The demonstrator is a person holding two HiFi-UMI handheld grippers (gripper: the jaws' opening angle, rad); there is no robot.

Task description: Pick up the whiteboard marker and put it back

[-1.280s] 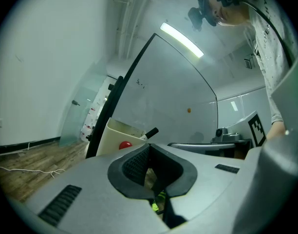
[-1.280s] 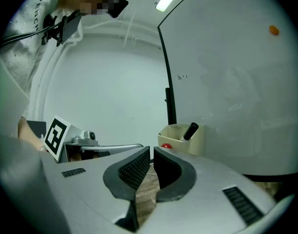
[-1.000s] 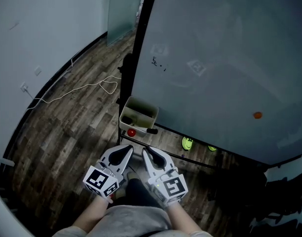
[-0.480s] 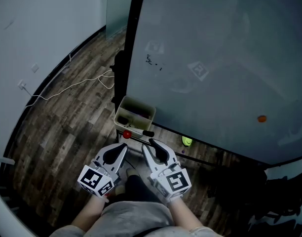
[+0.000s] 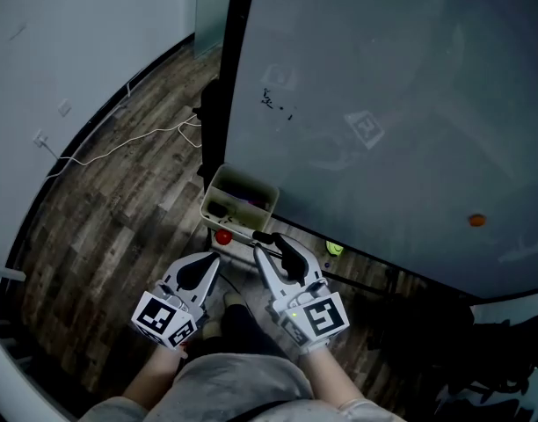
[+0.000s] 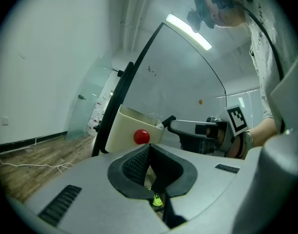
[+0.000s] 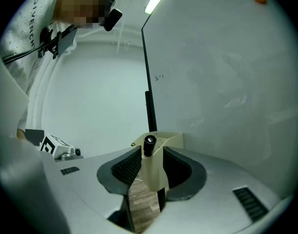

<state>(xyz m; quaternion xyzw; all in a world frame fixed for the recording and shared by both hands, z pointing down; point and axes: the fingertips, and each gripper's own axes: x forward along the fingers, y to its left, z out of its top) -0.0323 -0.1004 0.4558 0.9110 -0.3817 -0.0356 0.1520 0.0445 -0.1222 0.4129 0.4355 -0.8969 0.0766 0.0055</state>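
The black whiteboard marker [image 5: 264, 236] rests on the near corner of a cream box [image 5: 243, 202] at the whiteboard's foot. In the right gripper view the marker's round end [image 7: 149, 141] faces me above the box's edge [image 7: 156, 179]. My right gripper [image 5: 271, 246] [image 7: 151, 155] sits just behind it. Its jaws have just been opening and now stand wide, and the pads do not press on the marker. My left gripper [image 5: 214, 258] [image 6: 148, 147] hangs beside it, shut and holding nothing. The left gripper view shows the marker [image 6: 168, 120] and the right gripper [image 6: 188, 127].
A red round magnet [image 5: 222, 236] [image 6: 141, 137] sticks to the box front. The big whiteboard [image 5: 383, 104] carries an orange magnet [image 5: 476, 221], with its black post [image 5: 225, 77] at the left. A white cable [image 5: 119, 148] lies on the wooden floor, and green shoes [image 5: 334, 250] stand behind.
The right gripper has moved forward toward the box and its jaws have spread apart. The left gripper has drifted down and to the left.
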